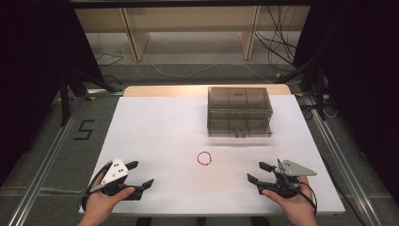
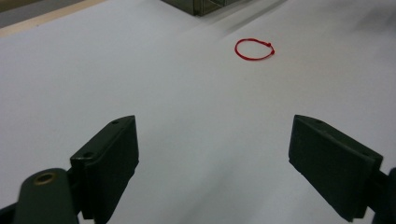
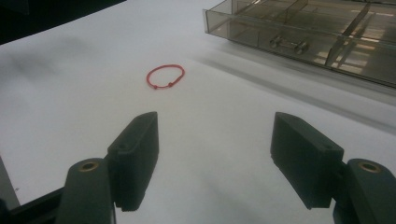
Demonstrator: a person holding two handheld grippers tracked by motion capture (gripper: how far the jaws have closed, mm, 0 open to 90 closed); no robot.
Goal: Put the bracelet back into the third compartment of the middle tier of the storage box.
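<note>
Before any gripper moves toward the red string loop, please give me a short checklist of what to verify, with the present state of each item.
1. Left gripper open with nothing between its jaws: ok.
2. Right gripper open with nothing between its jaws: ok.
3. Red string loop lies flat on the white table, apart from both grippers: ok.
4. Path from each gripper to the loop is bare table: ok.
5. Loop stays apart from the clear drawer box behind it: ok.
6. Drawers of the box are pushed in: they look shut in the high view, but cannot tell for sure.
</note>
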